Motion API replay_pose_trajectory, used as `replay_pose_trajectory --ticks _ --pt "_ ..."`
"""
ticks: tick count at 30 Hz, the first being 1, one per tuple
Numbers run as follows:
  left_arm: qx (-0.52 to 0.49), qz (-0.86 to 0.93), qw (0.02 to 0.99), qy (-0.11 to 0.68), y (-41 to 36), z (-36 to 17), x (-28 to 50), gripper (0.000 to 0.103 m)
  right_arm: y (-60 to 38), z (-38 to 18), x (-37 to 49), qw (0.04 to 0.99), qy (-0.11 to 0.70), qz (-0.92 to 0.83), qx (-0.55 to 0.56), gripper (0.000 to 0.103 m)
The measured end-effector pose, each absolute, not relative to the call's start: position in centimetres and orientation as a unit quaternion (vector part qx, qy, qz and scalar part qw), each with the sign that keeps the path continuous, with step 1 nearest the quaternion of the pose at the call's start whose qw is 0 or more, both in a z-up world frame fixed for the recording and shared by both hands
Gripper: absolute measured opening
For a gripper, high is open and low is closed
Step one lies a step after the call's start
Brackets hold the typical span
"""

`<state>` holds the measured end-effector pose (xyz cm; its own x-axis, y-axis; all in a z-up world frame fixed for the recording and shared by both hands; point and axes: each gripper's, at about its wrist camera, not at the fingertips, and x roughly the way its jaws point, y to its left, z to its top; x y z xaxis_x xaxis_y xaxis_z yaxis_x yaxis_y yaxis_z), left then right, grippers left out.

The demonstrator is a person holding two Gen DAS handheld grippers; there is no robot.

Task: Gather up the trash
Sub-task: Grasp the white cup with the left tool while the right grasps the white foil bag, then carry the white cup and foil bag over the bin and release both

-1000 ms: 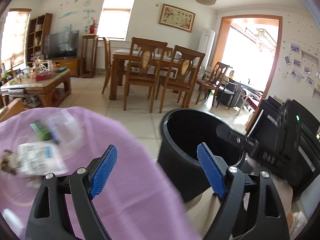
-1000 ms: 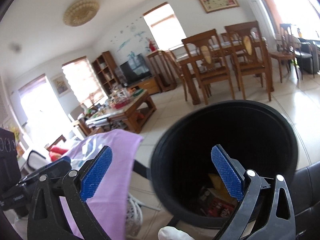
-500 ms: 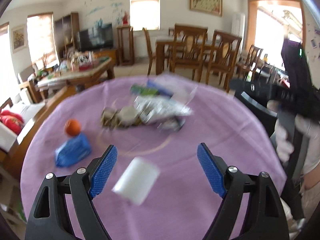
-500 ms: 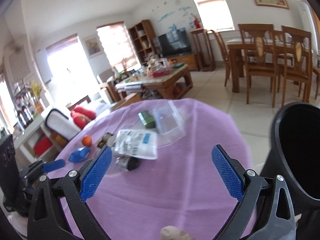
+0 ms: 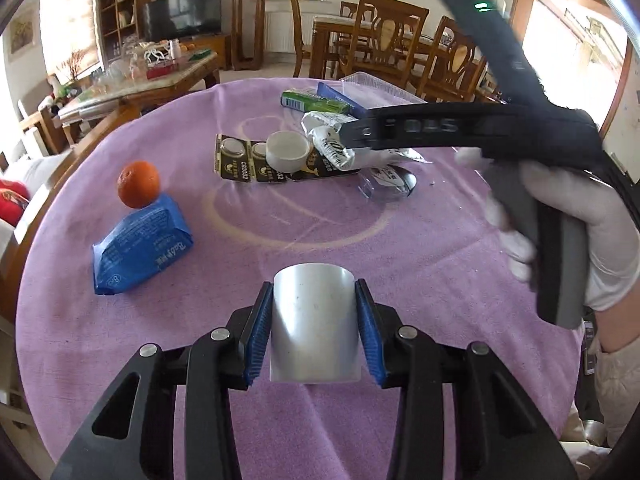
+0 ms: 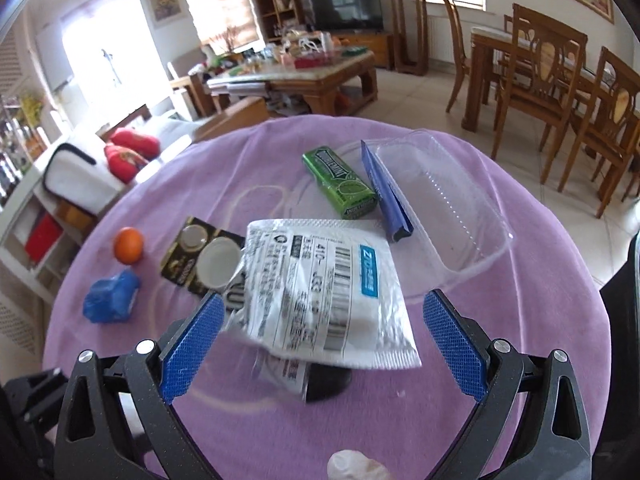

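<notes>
A white paper cup lies on its side on the purple tablecloth. My left gripper is closing on it, and both blue pads touch its sides. My right gripper hangs open over a white foil pouch with a barcode, which lies between its fingers without touching them. The pouch rests partly on a black round lid. In the left wrist view a white-gloved hand holds the right gripper over the trash pile.
Also on the cloth are an orange, a blue wipes pack, a battery card, a small white tub, a green gum pack, a blue wrapper and a clear plastic tray. Wooden furniture stands behind.
Both views have swung from the black bin to the purple table. The left jaws have closed from wide onto the white cup. The right gripper has come over the foil pouch.
</notes>
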<state>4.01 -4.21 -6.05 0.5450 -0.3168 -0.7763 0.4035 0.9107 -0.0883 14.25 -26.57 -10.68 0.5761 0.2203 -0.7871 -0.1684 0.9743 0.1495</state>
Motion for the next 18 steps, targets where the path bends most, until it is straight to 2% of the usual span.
replay_pose_trajectory --ticks 5,10,11,18 --pt "0.037 -0.213 0.875 0.432 -3.9 -6.0 3.9 0.04 -25.8 -12.5 16.2 0.876 0.469 0.107 0.035 0.098" --pt "0.028 -0.216 0.876 0.431 -3.7 -5.9 3.7 0.04 -26.0 -12.2 15.5 0.883 0.454 0.115 0.042 0.083" --pt "0.027 -0.216 0.876 0.43 -3.6 -5.9 3.7 0.04 -26.1 -12.0 15.1 0.885 0.448 0.121 0.044 0.074" --pt "0.015 -0.21 0.889 0.407 -2.8 -5.1 3.2 0.04 -27.3 -8.8 10.5 0.903 0.392 0.159 0.071 0.071"
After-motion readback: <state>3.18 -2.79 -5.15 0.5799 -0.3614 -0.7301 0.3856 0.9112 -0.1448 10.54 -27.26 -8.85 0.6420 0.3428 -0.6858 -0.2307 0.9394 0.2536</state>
